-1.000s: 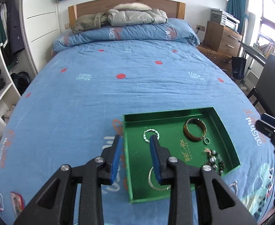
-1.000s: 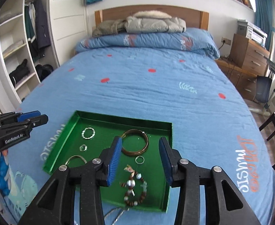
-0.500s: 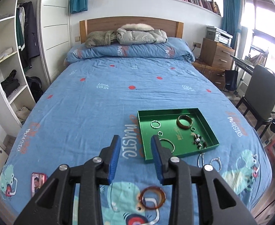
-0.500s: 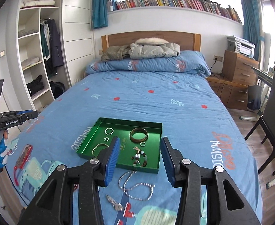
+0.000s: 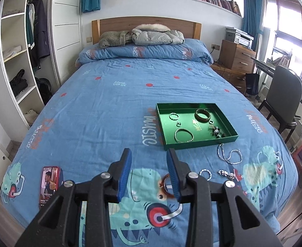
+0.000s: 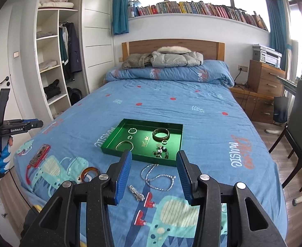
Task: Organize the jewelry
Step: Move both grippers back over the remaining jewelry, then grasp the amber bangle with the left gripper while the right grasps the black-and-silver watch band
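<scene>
A green tray (image 5: 227, 141) (image 6: 109, 138) lies on the blue bed and holds a brown bangle (image 5: 202, 115) (image 6: 161, 134), a silver bangle (image 5: 183, 135), small rings and a bead bracelet (image 6: 160, 152). Outside it, on the bedspread near the foot of the bed, lie a silver chain (image 5: 229, 155) (image 6: 158, 177), a watch (image 6: 136, 192), a small silver ring (image 5: 205, 173) and an amber bangle (image 6: 89, 172) (image 5: 165, 185). My left gripper (image 5: 149, 174) is open and empty above the bed's near edge. My right gripper (image 6: 153, 174) is open and empty above the chain and watch.
A red phone (image 5: 48, 183) (image 6: 40, 155) lies at the bed's near left corner. A wardrobe with shelves (image 5: 21, 61) stands to the left. A chair (image 5: 285, 100) and wooden drawers (image 5: 236, 56) stand to the right. Jackets (image 5: 151, 36) lie on the pillow.
Both grippers have pulled back and up from the tray to the foot of the bed. The loose jewelry on the bedspread has come into view. Both stayed open.
</scene>
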Available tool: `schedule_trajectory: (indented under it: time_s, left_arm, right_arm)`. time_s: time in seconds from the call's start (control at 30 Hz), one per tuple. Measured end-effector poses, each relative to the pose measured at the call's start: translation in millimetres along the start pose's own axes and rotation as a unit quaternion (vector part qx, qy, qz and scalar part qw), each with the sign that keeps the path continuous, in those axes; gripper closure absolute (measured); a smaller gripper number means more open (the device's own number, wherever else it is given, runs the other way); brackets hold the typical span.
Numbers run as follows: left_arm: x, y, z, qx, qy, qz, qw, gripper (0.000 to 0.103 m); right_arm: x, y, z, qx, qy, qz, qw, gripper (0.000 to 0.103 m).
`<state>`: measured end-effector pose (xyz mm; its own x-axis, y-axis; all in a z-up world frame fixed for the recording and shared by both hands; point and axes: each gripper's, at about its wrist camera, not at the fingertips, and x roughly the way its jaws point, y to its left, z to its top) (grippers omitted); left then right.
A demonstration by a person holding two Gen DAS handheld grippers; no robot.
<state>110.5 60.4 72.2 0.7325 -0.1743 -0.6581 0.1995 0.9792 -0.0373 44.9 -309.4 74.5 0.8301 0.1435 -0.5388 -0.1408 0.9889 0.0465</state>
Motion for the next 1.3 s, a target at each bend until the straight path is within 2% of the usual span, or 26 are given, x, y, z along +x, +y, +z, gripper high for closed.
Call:
schedule_trajectory:
  time_s: [0.23, 0.57, 0.77, 1.07, 1.3]
  left_arm:
    - [29, 0, -37, -0.002, 0.029, -0.028, 0.9992, 0.070]
    - [116, -14, -81, -0.001, 0.111, -0.060, 0.9920, 0.070]
    - [155, -26, -88, 0.018, 0.138, -0.055, 0.9887, 0.070]
    - [198, -26, -96, 0.035, 0.176, -0.042, 0.9830, 0.070]
    - [211, -27, -100, 0.045, 0.184, -0.037, 0.9811, 0.070]
  right_arm:
    - [21, 9, -28, -0.026, 0.022, 0.029, 0.999, 0.059]
    - [99, 29, -70, -0.080, 0.091, 0.091, 0.988, 0.059]
    - [146, 36, -85, -0.107, 0.131, 0.119, 0.978, 0.059]
    - [211, 44, -102, -0.152, 0.194, 0.134, 0.960, 0.059]
    - [239, 48, -113, -0.176, 0.221, 0.137, 0.950, 0.072]
